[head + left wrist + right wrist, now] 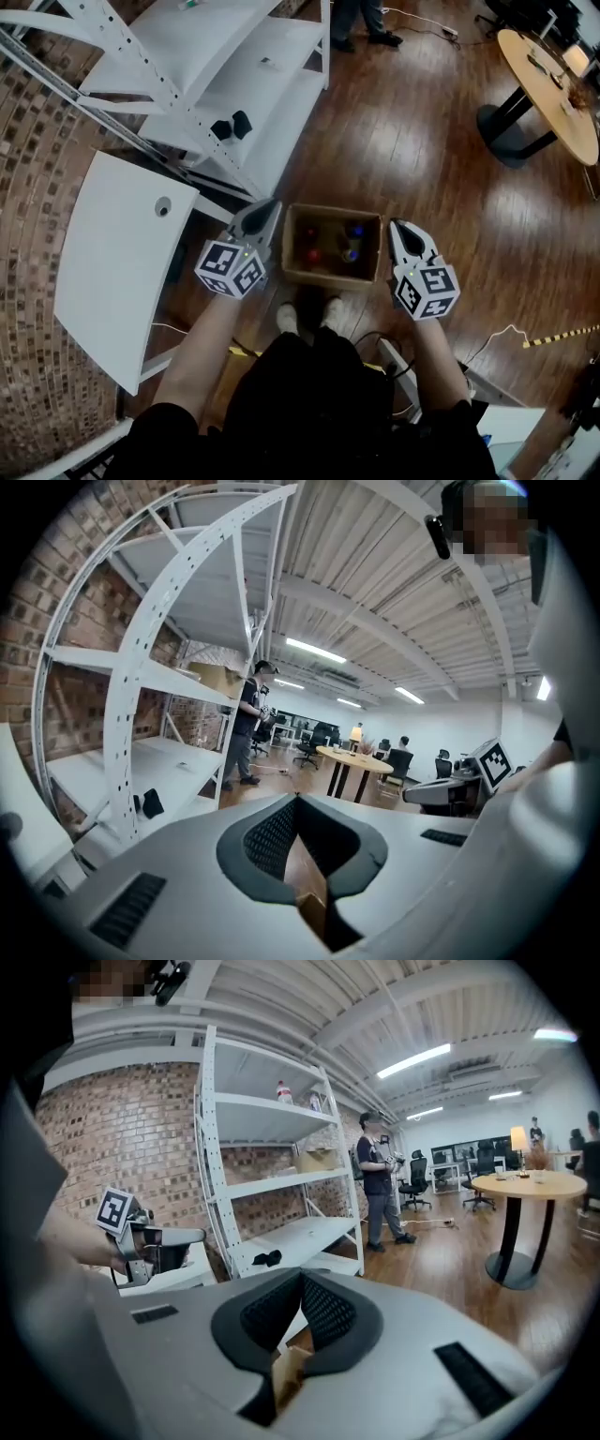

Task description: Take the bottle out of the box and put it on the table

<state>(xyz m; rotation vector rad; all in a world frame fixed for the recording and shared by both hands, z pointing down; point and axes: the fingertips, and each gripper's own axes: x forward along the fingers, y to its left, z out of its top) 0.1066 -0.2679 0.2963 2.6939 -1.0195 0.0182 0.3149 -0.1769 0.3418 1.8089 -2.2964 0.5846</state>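
First, from the head view: a person stands over an open cardboard box [330, 272] on the wooden floor, just beyond their white shoes [286, 319]. The bottles [313, 255] lie inside the box (from above they are only spots of red and blue, too small to tell more). The left gripper [269, 210] hangs just beside the box's left wall and the right gripper [397, 230] just beside its right wall. Both are outside the box, each with its jaws pressed together on nothing. A white table [103, 272] stands to the left of the box, a white shelving rack [234, 84] lies farther off, and a round wooden table [553, 94] stands at the far right. Next, in the left gripper view, the two dark pads [272, 841] meet at their tips with nothing between them. A sliver of cardboard edge and floor shows through the gap below the join. The rack rises on the left, another person [248, 719] stands beside it, and the right gripper's marker cube shows at the right edge. Lastly, in the right gripper view, the jaws are likewise closed and empty, and a cardboard corner of the box shows beneath them. The left gripper is in sight on the left, with the rack and the standing person farther off.
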